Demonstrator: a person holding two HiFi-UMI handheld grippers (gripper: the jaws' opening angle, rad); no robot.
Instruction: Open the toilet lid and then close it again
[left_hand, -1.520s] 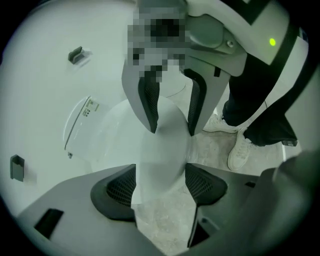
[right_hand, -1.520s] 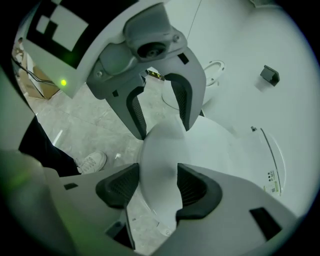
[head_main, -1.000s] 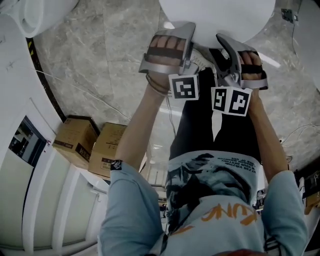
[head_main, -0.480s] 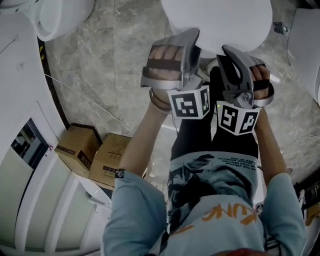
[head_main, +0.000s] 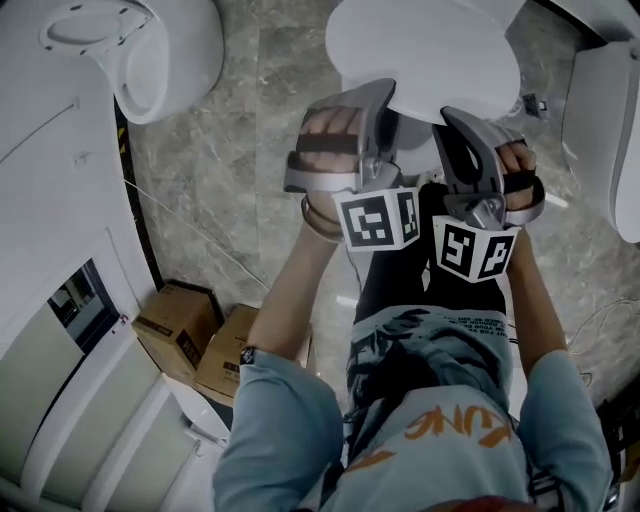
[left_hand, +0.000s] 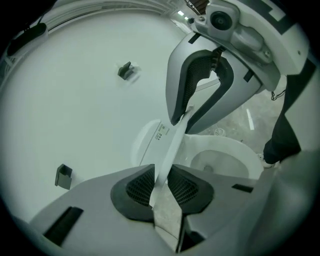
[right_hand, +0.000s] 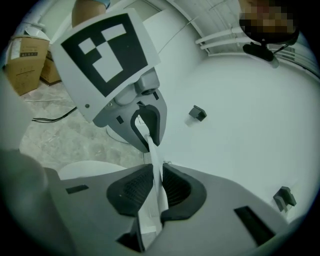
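two grippers (left (head_main: 387, 100), right (head_main: 448, 116)), jaws just closing on toilet lid (head_main: 430, 45)

white toilet lid (head_main: 430, 50), floor (head_main: 250, 150) — grey marble

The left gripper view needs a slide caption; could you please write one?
Jaws just closed further, left gripper and right gripper clamp one edge of the raised white toilet lid above the white bowl.

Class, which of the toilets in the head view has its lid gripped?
The top-centre toilet: left gripper and right gripper clamp its lid; the others stand untouched.
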